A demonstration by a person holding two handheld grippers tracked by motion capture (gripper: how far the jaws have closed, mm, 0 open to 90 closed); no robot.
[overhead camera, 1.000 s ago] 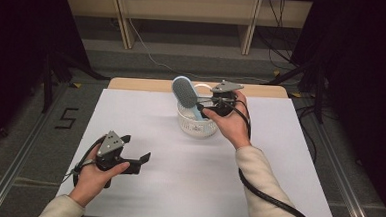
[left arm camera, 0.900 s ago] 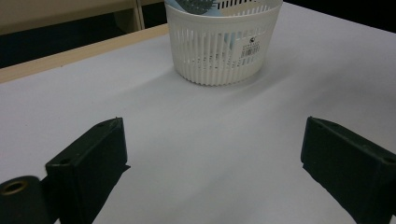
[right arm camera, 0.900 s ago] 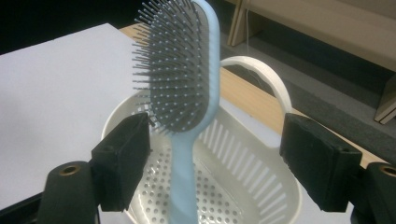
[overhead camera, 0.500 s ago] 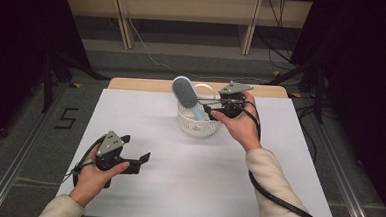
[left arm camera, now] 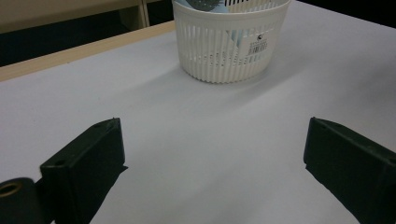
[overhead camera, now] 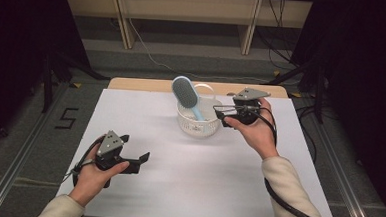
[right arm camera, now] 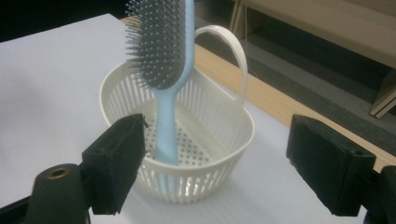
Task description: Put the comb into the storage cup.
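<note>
A light blue hairbrush [overhead camera: 186, 95] [right arm camera: 163, 70] stands handle-down in a white slatted basket [overhead camera: 194, 126] [right arm camera: 187, 179] [left arm camera: 229, 46] near the table's far middle, its bristled head leaning out over the left rim. My right gripper [overhead camera: 221, 113] [right arm camera: 217, 163] hovers just right of the basket, open, with nothing between its jaws. My left gripper [overhead camera: 136, 158] [left arm camera: 212, 163] is held low over the near left of the table, open and empty, facing the basket from a distance.
The table [overhead camera: 202, 189] is covered with a white sheet; a bare wooden strip [overhead camera: 142, 84] runs along its far edge. Cables trail from both grippers. Beyond the table lie a grey floor and dark stands.
My right gripper has drawn back to the right, away from the basket, leaving the hairbrush standing in it. The left gripper has stayed put.
</note>
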